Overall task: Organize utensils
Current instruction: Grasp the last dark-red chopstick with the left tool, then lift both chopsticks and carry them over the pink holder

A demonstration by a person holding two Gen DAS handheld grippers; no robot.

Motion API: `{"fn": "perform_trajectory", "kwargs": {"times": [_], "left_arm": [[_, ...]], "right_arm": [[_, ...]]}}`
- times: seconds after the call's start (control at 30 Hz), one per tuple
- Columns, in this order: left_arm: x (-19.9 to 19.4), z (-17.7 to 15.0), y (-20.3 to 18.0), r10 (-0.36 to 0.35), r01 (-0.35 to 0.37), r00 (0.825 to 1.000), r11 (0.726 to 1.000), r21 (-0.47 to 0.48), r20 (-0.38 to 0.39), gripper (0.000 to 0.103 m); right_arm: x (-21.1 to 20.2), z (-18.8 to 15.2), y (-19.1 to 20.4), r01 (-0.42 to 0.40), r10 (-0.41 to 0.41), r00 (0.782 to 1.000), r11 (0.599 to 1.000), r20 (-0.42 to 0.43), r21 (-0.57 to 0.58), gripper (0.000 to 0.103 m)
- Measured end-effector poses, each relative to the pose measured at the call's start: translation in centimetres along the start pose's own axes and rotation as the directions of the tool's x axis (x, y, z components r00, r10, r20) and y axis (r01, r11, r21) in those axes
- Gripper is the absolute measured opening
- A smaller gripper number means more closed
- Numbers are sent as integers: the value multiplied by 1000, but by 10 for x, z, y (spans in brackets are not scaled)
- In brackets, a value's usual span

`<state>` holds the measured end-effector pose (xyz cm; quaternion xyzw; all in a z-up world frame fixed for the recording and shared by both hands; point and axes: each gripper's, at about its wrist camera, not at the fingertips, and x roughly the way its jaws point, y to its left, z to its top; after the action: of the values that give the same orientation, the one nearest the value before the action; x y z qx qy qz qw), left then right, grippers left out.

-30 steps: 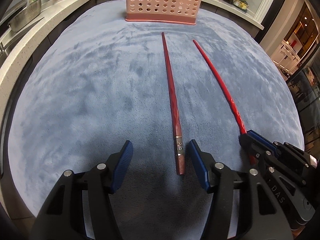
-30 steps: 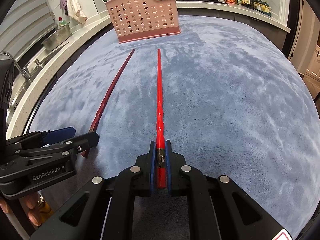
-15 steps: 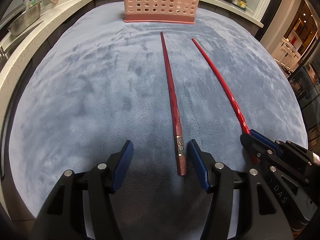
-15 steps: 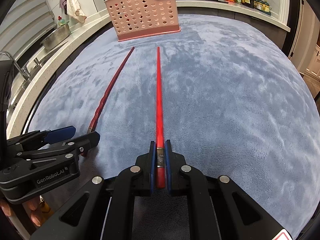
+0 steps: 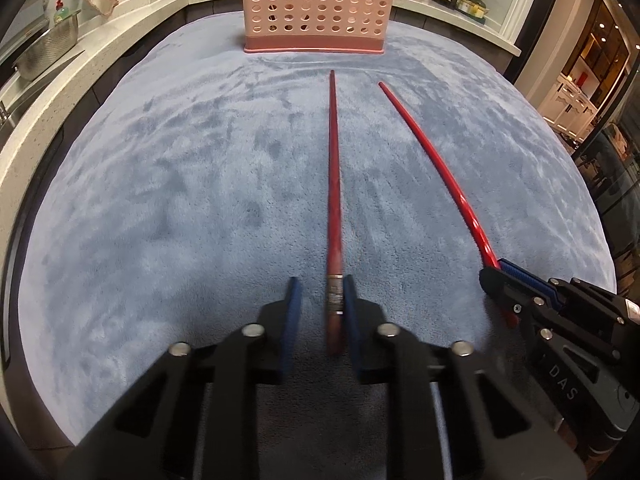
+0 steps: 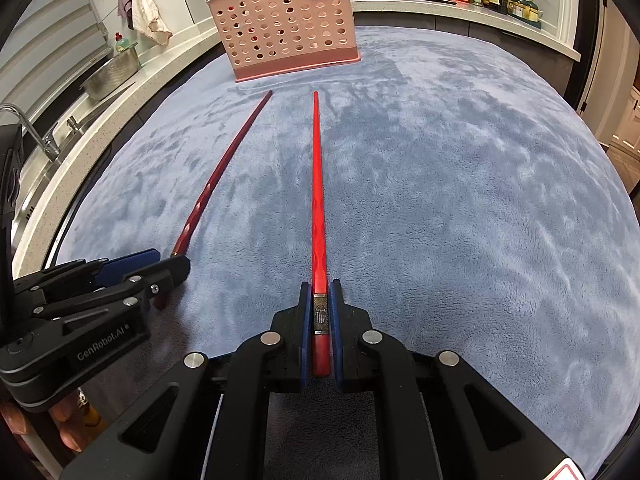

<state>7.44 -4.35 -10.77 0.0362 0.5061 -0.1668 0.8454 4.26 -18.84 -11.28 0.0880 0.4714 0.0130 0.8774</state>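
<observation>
While both tongs lie low over the tabletop (image 5: 160,184):
Chopsticks: two, parallel, tips toward one basket (image 5: 316,4).
Left tongs (image 5: 318,312): partly open around the dark chopstick (image 5: 334,184), not clamped.
Right tongs (image 6: 320,320): clamped on the bright chopstick (image 6: 318,184).

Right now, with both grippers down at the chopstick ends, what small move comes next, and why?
Probably finish closing the left gripper: its jaws straddle the dark red chopstick with a gap left on one side. The right gripper already clamps the bright red chopstick. Then both can lift toward the pink basket.
</observation>
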Motion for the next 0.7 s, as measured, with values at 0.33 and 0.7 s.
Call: {"fn": "perform_trajectory", "kwargs": {"times": [0.33,0.7], "left_arm": [[-6,0,-1,-12,12,1000,1000,7,10,7],[-32,9,-2,11,-13,997,1000,25,71,7]], "right_arm": [[-1,0,0,-6,6,1000,1000,-3,8,8],[-22,4,-4,-7,7,1000,1000,28,8,8]]}}
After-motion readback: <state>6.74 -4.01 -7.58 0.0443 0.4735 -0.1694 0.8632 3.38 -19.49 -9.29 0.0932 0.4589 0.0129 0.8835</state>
